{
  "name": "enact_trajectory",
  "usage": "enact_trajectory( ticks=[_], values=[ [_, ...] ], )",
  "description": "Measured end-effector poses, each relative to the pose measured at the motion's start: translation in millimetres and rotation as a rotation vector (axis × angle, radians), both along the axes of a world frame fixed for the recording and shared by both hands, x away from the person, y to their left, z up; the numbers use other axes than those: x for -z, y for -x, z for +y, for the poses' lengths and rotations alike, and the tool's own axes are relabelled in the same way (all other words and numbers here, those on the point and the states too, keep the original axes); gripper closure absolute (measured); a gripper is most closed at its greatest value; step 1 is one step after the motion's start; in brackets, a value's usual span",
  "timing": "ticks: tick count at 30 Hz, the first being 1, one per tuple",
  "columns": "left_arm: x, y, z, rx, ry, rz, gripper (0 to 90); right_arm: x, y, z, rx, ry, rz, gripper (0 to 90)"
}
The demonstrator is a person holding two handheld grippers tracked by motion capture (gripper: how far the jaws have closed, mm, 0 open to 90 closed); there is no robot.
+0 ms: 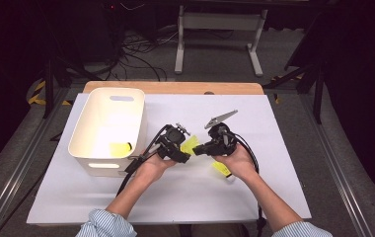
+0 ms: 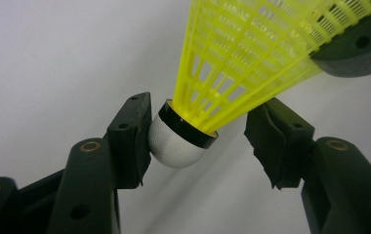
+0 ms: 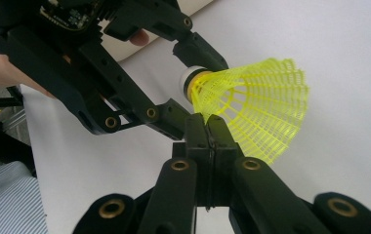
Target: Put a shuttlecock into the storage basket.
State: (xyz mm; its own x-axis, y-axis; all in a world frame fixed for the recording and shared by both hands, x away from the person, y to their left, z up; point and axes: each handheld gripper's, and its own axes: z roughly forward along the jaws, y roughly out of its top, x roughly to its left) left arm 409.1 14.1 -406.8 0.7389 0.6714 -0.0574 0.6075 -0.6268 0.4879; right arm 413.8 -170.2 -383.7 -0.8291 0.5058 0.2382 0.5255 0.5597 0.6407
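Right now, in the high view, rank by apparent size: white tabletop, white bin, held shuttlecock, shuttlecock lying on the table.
1. white tabletop
2. white bin
3. held shuttlecock and shuttlecock lying on the table: they look alike, and the held one is partly hidden, so unranked.

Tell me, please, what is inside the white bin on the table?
Inside the white bin, one yellow shuttlecock lies on the floor near the front wall. The strip of floor directly behind that wall is covered by it, so anything there cannot be seen.
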Motion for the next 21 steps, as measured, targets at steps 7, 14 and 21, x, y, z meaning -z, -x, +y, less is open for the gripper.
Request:
enact_trajectory(
  ticks=[7, 14, 21],
  values=[
    [-1.0, 1.0, -0.1, 0.001, -0.009, -0.012, 55.5, -1.8, -0.2, -2.0, 0.016, 0.0, -0.019, 90.0],
    [-0.8, 1.4, -1.7, -0.01, -0.023, -0.002, 61.5, -1.6, -1.6, -3.0, 0.042, -0.001, -0.032, 90.0],
    [-2.4, 4.1, -0.9, 0.0, -0.017, -0.018, 63.1, -3.4, -1.7, -5.0, 0.054, -0.003, -0.04, 90.0]
  ],
)
